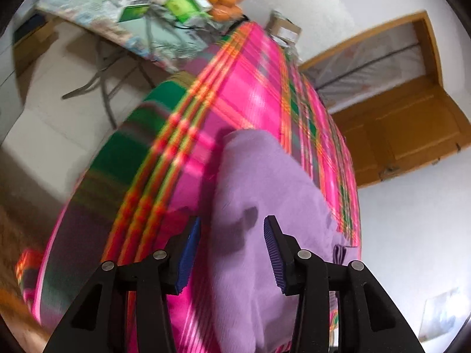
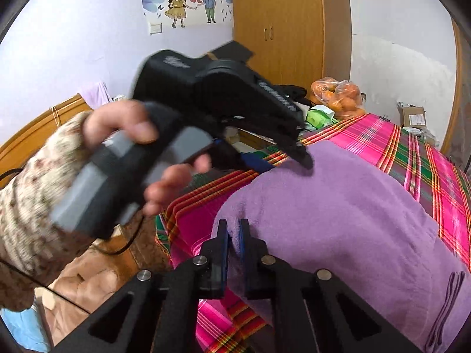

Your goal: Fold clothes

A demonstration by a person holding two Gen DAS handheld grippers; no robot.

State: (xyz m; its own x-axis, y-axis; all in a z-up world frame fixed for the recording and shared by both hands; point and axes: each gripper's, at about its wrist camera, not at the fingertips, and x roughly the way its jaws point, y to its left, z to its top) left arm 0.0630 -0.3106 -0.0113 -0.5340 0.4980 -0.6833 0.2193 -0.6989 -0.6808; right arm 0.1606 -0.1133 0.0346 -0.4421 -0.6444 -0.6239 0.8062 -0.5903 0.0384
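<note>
A purple garment (image 2: 338,206) lies on the plaid bed (image 2: 426,158). The right gripper (image 2: 233,229) has its jaws narrow, pinching the garment's near edge. The left gripper (image 1: 232,235) hovers above the cloth, jaws wide. White lettering on the left gripper's body in the right view is too blurred to read.

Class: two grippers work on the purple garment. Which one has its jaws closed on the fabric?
The right gripper: its jaws pinch the purple garment. The left gripper has jaws wide apart.
</note>
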